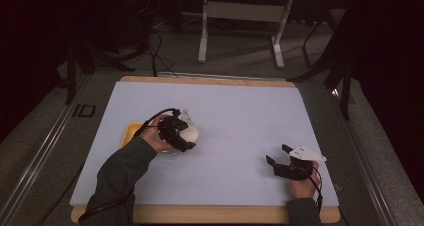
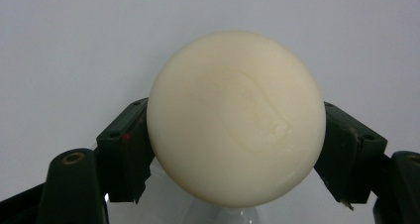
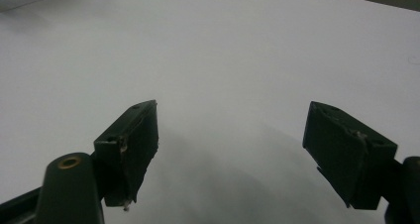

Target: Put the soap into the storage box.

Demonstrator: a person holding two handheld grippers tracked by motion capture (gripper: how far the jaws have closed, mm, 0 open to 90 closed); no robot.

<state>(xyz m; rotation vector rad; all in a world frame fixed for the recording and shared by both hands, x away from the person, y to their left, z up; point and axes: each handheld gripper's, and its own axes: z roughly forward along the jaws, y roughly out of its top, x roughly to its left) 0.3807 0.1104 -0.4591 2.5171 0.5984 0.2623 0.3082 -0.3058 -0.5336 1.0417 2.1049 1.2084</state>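
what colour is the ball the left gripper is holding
Cream white ball, best seen in the left gripper view.

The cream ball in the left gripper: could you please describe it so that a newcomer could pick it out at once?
Start from the big white sheet covering the table, then go to its left side, where the left gripper sits beside a yellow tray. The cream ball is clamped between the jaws: smooth, round and pale, the one light thing among black parts.

A round cream-white ball [image 2: 236,119] — smooth, faintly embossed — is held between the left gripper [image 1: 181,134] jaws, above the white table surface [image 1: 240,111].
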